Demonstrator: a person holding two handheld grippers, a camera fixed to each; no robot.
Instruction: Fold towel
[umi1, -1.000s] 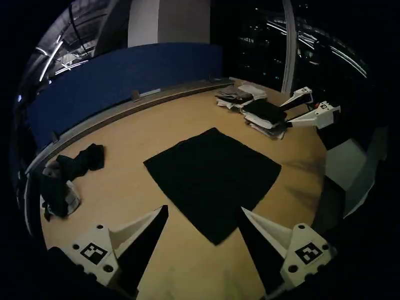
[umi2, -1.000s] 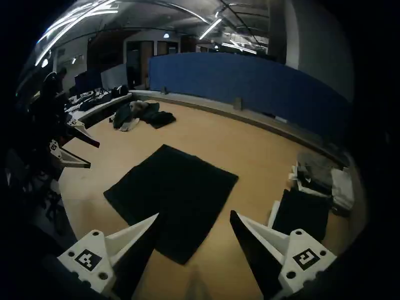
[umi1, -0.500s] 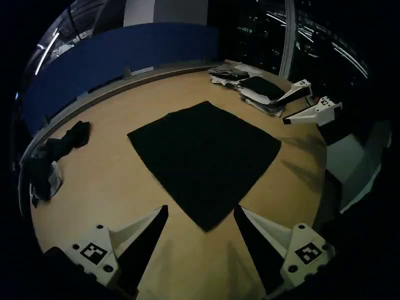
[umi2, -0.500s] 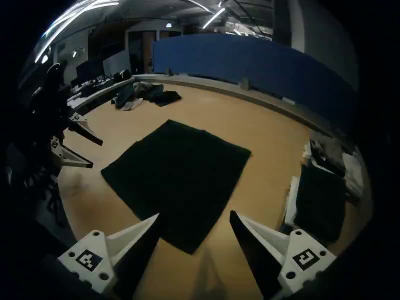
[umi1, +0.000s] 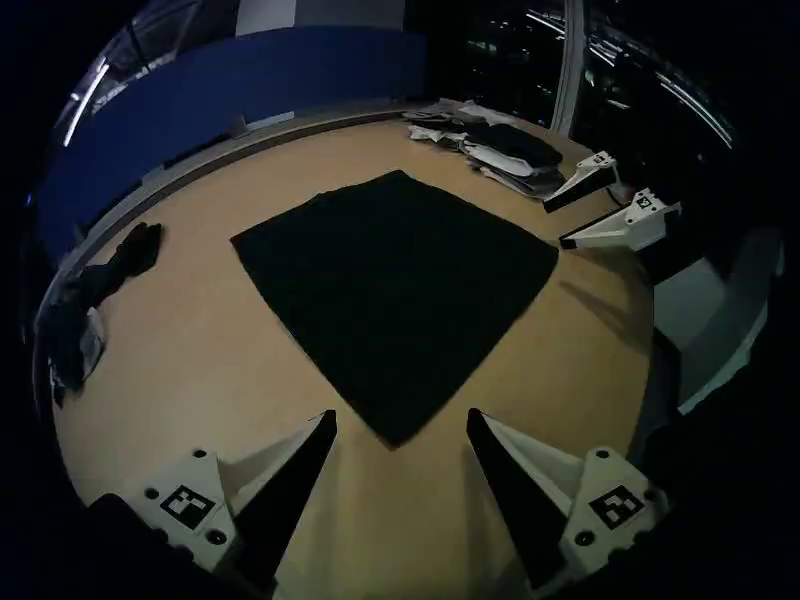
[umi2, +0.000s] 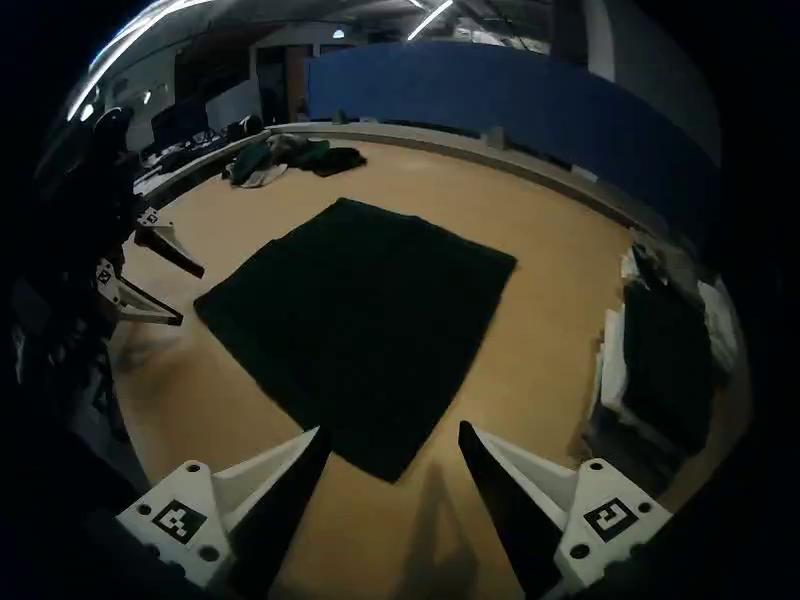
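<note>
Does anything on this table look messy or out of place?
Only the crumpled cloth heap at the far edge of the table looks untidy; the dark towel lies flat, apart from the folded stack.

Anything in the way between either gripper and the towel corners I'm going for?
Nothing visible. The left gripper and the right gripper are both open, each with a near corner of the flat dark towel right ahead of its fingers. The folded pile and the crumpled clothes sit off the towel, toward the table edges.
</note>
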